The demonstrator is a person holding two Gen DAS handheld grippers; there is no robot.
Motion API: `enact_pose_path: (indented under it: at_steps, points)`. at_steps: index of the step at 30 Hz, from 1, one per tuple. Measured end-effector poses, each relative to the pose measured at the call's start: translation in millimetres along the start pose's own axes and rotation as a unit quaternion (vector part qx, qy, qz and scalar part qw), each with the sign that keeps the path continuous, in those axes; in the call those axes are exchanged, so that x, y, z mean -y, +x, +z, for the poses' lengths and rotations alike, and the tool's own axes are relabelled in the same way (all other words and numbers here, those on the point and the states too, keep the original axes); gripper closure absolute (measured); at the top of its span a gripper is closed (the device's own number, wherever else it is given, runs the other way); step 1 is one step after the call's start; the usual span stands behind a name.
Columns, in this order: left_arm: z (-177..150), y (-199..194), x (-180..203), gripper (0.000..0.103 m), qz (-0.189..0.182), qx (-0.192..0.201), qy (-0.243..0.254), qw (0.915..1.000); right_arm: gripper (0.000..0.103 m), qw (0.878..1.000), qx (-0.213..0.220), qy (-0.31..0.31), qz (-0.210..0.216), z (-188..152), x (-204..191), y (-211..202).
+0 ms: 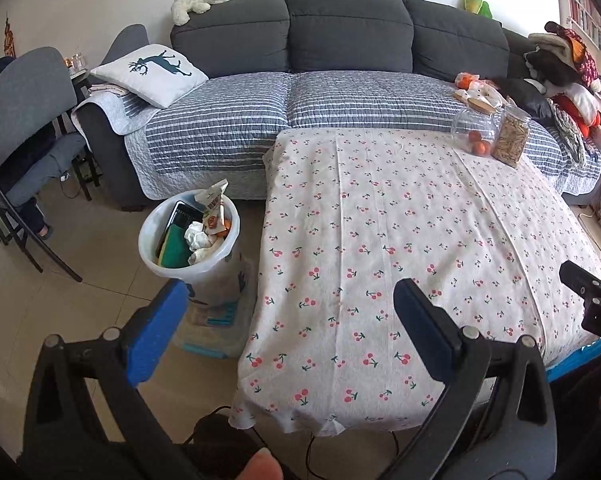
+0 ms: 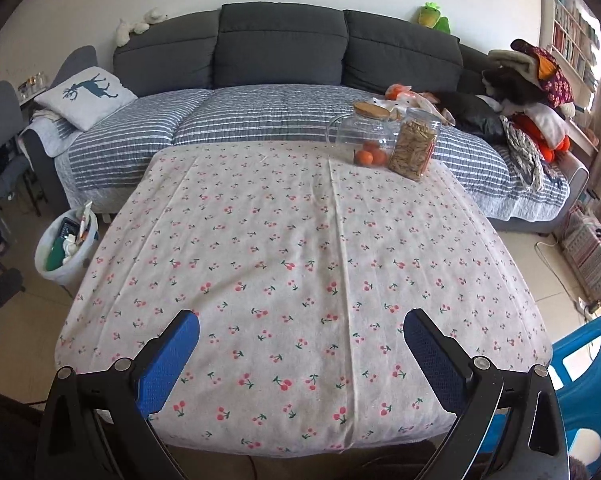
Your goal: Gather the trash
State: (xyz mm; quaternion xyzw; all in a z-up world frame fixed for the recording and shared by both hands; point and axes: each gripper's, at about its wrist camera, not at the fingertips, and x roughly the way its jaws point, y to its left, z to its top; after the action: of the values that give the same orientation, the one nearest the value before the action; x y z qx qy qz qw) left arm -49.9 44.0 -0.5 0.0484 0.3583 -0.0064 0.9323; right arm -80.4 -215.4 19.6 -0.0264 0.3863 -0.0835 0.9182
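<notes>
With both our left gripper (image 1: 292,328) and right gripper (image 2: 300,356) spread wide and empty over the cherry-print tablecloth (image 2: 300,248), and the full white plastic trash bin (image 1: 188,240) ahead-left, we should scan for leftover scraps before reaching

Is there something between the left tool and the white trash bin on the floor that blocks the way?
Nothing visible blocks it. The left tool is open and empty, and the trash bin stands on the floor left of the table, just beyond the tool's left finger. The bin is already filled with trash to its rim.
</notes>
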Motion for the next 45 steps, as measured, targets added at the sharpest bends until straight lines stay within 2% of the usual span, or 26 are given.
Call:
enact_pose_path:
  at_steps: [17, 45]
  points:
    - [-0.8, 5.3, 3.6, 0.001, -0.003, -0.011, -0.001, 0.9999, 0.000, 0.999, -0.012, 0.023, 0.032, -0.2, 5.6, 4.2]
    - [2.1, 4.1, -1.0, 0.001, -0.002, -0.010, -0.012, 0.9999, 0.000, 0.999, -0.016, 0.023, 0.046, -1.4, 2.1, 5.8]
